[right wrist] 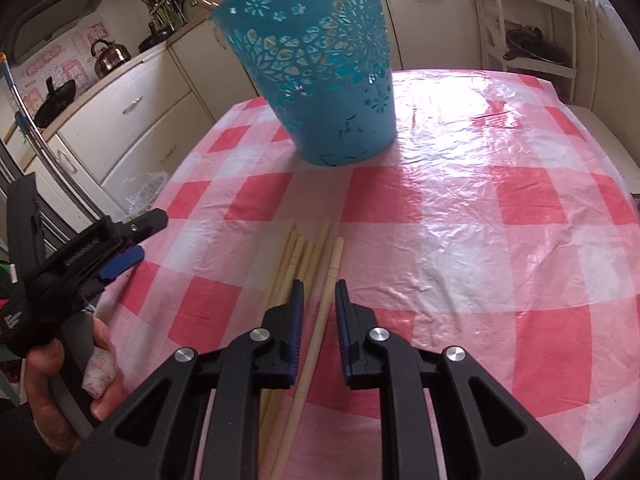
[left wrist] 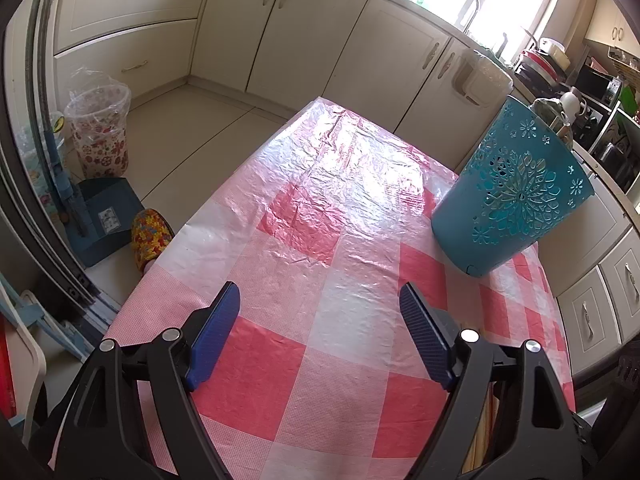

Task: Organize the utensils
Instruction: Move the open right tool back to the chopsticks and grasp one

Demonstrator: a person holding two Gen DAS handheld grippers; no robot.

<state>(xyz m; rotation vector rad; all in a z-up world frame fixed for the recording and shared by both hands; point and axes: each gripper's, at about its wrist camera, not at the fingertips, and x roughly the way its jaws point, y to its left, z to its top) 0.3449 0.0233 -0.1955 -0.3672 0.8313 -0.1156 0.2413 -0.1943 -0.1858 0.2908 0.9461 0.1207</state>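
Two grippers: R gripper (right wrist: 319, 290) jaws nearly closed, straddling one chopstick (right wrist: 320, 312); pads not seen pressing it yet; L gripper (left wrist: 320, 294) spread wide, nothing between
Task item: single chopstick lies just right of chopstick bundle (right wrist: 290, 264) on tablecloth (right wrist: 460, 240), near front edge
Handling (est.): light, stiff, thin wood; smooth, prob. rolls/slips on plastic cloth; grip approx. mid-shaft, square to pads
Target (est.): teal basket (right wrist: 320, 68) upright beyond sticks, well apart
Clearance: open cloth to right; L gripper near left table edge; lift high over basket rim
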